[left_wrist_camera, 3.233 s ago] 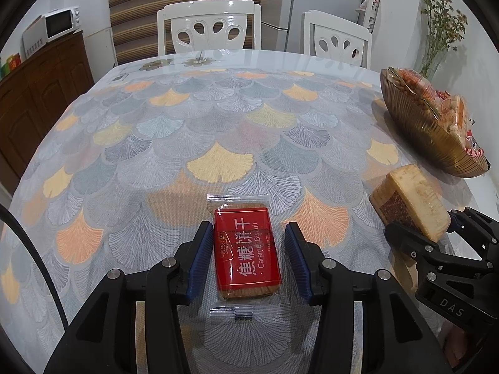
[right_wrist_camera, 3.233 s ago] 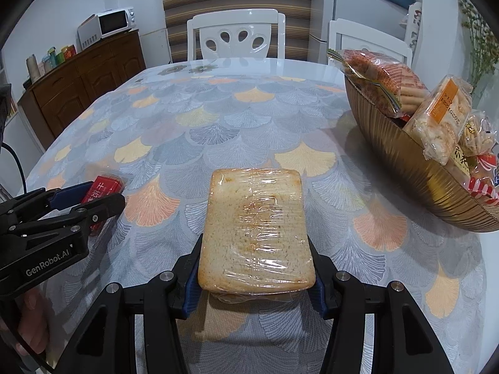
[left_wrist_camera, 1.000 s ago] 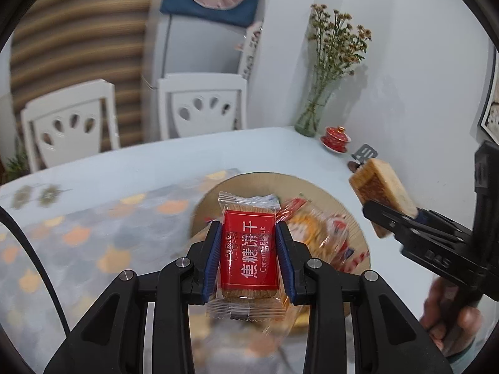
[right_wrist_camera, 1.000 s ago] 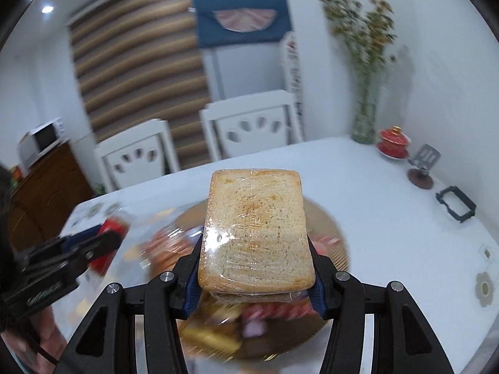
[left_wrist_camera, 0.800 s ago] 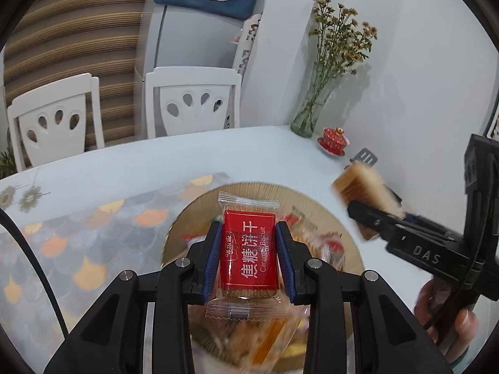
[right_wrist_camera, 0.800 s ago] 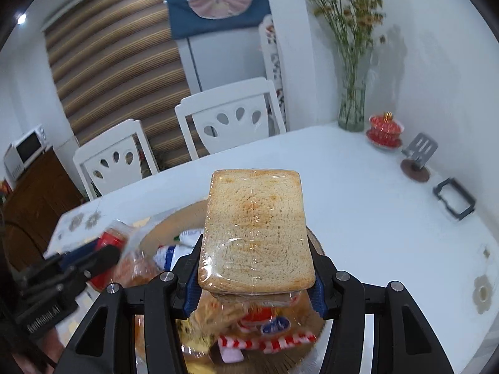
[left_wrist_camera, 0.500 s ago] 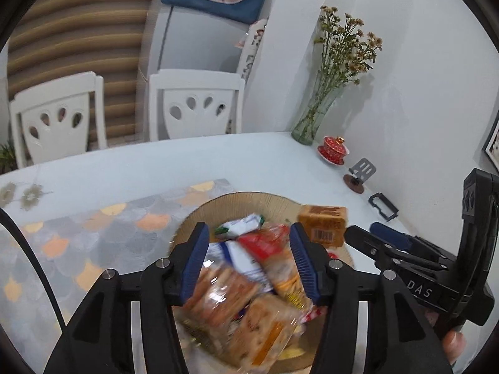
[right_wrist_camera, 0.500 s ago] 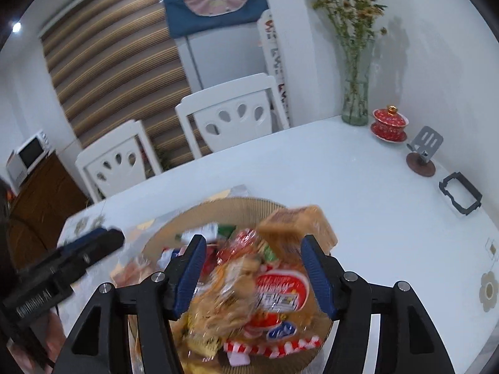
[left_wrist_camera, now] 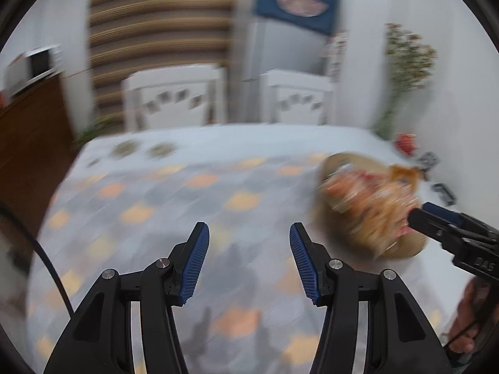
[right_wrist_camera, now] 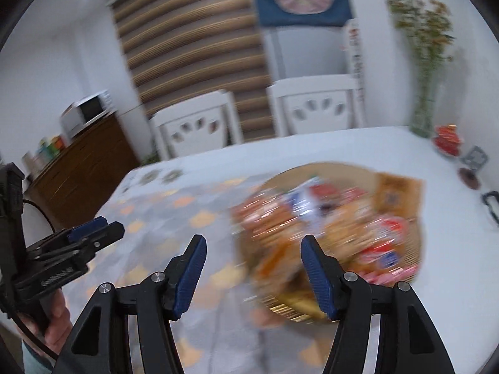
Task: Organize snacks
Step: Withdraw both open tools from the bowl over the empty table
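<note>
— Where were the snacks (right_wrist_camera: pixel 330 224)?

— Piled in the gold basket (left_wrist_camera: pixel 402 249) on the table (left_wrist_camera: pixel 174 193), at the right of the frame, blurry, just beside the left hand-held gripper (left_wrist_camera: pixel 249 260).

— Was it holding one?

— No. Its jaws had just been opening, with nothing between them. The right hand-held gripper (right_wrist_camera: pixel 253 272) stood apart and empty too, with the basket behind its right finger.

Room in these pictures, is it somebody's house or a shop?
Most likely a home dining room or kitchen corner: white dining chairs stand at a cloth-covered table, a fridge is behind them, and a microwave sits on a wooden sideboard.
</note>
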### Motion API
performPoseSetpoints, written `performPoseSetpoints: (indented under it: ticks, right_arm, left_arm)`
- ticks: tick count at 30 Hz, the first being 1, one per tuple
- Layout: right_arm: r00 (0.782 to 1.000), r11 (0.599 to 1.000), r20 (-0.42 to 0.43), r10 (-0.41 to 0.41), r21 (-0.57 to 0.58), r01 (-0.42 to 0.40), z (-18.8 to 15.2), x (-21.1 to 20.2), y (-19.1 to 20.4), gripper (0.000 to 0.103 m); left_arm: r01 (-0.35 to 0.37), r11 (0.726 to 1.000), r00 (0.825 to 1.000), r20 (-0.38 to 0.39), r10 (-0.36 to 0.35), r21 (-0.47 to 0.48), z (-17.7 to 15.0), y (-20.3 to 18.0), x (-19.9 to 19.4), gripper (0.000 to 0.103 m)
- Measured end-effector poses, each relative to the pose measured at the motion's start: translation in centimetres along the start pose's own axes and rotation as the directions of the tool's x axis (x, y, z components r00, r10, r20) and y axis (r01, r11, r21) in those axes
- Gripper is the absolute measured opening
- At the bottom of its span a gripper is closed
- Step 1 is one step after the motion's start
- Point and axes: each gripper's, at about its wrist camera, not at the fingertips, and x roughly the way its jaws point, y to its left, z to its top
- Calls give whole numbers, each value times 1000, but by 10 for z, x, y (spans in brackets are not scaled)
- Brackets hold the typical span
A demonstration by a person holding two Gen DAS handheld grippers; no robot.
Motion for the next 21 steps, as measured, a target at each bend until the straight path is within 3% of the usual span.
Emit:
performPoseSetpoints:
  ticks: [7,12,19,21]
  right_arm:
    - [983,994,-180,46,-88,-63,-67,66,70,61]
    - [983,990,-180,35,-126,-58,-97,88,87,61]
    - [984,992,-179,-13,-128,-10,-110,104,84,61]
    - [983,993,-185,-19,-120,-4,-116,108,83,61]
  left_arm:
    - [-191,977,978,-107,181,-90,-88,61,6,55]
    - [-257,964,960,-129,247,-72,-117,74,25,55]
    - [-268,959,954,-162,251,-95,-135,81,35,62]
    - [-262,960,955,-168,243,-102,-135,83,37,70]
